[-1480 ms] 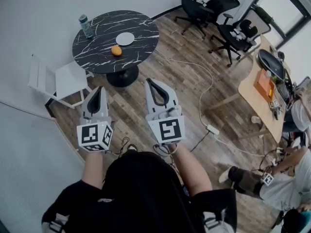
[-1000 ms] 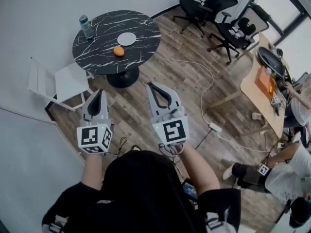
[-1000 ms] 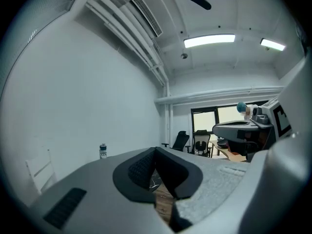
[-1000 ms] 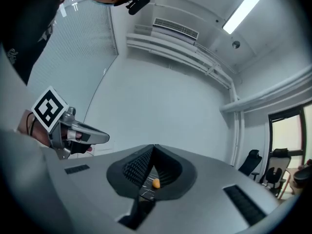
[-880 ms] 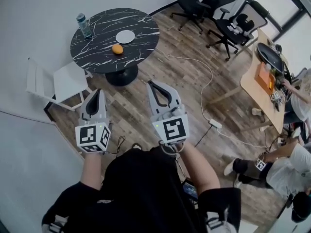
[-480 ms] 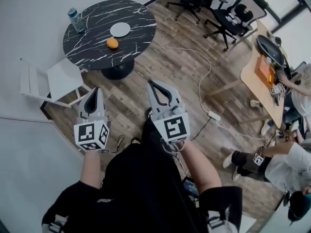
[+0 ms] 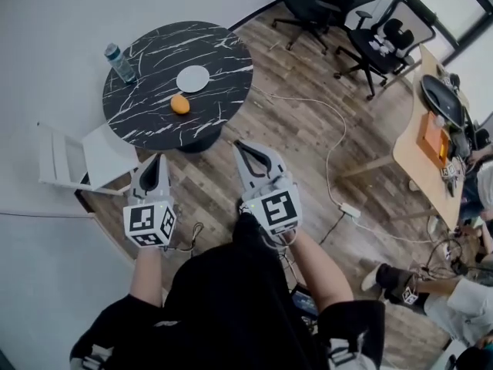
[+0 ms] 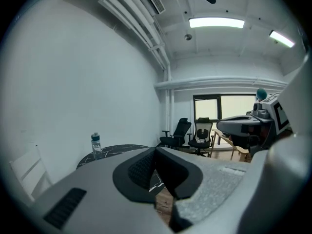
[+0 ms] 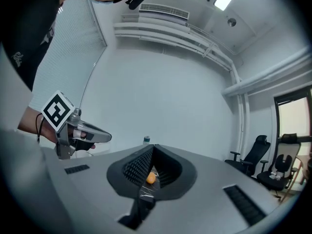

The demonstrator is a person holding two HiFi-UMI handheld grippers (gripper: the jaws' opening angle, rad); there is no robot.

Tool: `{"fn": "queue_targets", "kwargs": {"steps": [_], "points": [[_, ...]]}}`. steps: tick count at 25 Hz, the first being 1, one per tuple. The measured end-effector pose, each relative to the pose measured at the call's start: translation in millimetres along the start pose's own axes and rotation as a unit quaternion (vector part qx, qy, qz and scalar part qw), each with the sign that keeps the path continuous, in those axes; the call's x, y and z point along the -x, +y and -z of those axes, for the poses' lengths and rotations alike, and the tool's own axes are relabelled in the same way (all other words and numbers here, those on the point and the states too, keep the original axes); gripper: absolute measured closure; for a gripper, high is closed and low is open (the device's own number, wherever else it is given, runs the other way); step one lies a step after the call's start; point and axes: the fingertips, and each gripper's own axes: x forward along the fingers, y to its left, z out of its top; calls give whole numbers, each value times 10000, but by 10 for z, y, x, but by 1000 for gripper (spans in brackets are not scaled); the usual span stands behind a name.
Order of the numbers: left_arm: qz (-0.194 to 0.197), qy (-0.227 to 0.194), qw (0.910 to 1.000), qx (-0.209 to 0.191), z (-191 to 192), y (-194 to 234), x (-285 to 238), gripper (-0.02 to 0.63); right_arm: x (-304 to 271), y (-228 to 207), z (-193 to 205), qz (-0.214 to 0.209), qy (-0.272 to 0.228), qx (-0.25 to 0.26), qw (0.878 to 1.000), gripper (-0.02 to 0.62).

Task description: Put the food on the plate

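I am on the approach step. Both grippers are held out ahead of me, well short of the round black marble-patterned table [image 7: 146, 122]. My left gripper [image 7: 156, 163] has its jaws pressed together with nothing between them. My right gripper [image 7: 243, 146] is likewise closed and empty. The small round orange fruit [image 7: 180, 104] lies on the tabletop near the round white plate [image 7: 192, 78], not touching it. Next, I judge, I need to reach the table, spread one gripper's jaws and bring them around the fruit.
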Motion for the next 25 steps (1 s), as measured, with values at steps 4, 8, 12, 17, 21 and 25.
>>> {"fn": "queue_targets", "kwargs": {"steps": [4, 8, 12, 17, 21, 25], "points": [[-90, 200, 9997, 121, 11, 83, -490, 606, -380, -335, 98, -237, 70, -99, 9996, 598], [-279, 434, 9984, 224, 95, 166, -947, 606, -704, -637, 255, -582, 205, -159, 9980, 598], [-477, 543, 9968, 330, 148, 178, -1235, 606, -974, -832, 504, -973, 502, -334, 9934, 598], [-728, 756, 9936, 427, 278, 349, -1410, 606, -1346, -752, 752, -1454, 775, -399, 9855, 598], [-891, 865, 9908, 541, 405, 511, -1483, 606, -1598, -619, 912, -1827, 978, -343, 9777, 598], [-1012, 1034, 9873, 653, 623, 734, -1584, 606, -1865, -492, 1016, -2077, 1185, -270, 9706, 598]]}}
